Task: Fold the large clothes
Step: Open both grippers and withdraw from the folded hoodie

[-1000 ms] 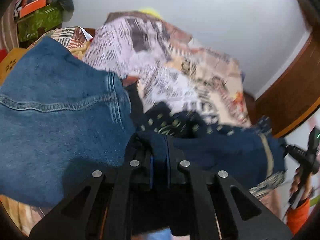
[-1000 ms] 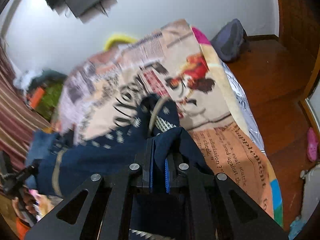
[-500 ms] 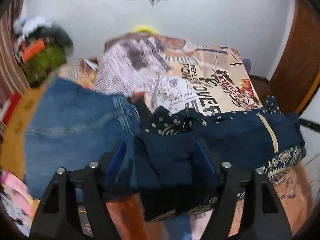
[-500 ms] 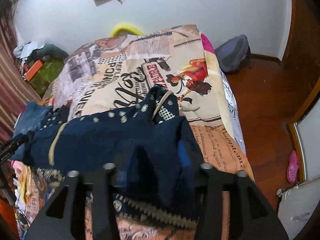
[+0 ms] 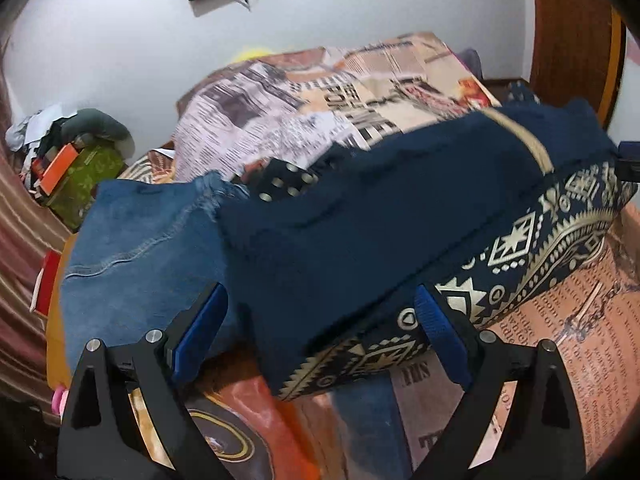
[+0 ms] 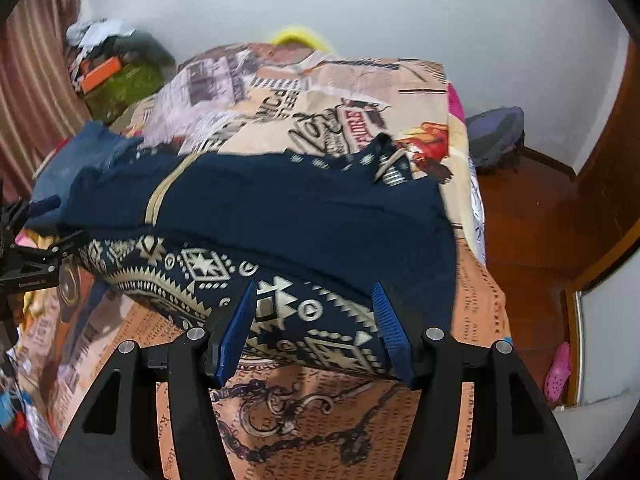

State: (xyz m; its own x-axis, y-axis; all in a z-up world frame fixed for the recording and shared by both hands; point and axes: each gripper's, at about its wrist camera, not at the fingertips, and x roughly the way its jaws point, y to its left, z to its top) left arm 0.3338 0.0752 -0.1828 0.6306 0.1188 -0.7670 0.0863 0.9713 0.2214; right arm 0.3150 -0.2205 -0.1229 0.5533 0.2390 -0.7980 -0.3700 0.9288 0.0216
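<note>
A navy garment (image 5: 360,224) with a cream geometric border lies folded across the printed bedspread (image 5: 332,92); it also shows in the right wrist view (image 6: 280,216). My left gripper (image 5: 320,320) is open, its blue-padded jaws spread wide at the garment's near left end, holding nothing. My right gripper (image 6: 314,324) is open at the garment's near right edge, over the patterned border. The left gripper's tip also shows at the left edge of the right wrist view (image 6: 36,256).
Blue jeans (image 5: 140,248) lie left of the navy garment. A green box with clutter (image 5: 80,176) stands by the wall at left. A wooden floor (image 6: 532,216) and a dark bag (image 6: 496,132) are right of the bed. A pink slipper (image 6: 558,368) lies on the floor.
Both grippers have opened and let go of the navy garment, which now lies folded on the bed. Both have drawn back from it.
</note>
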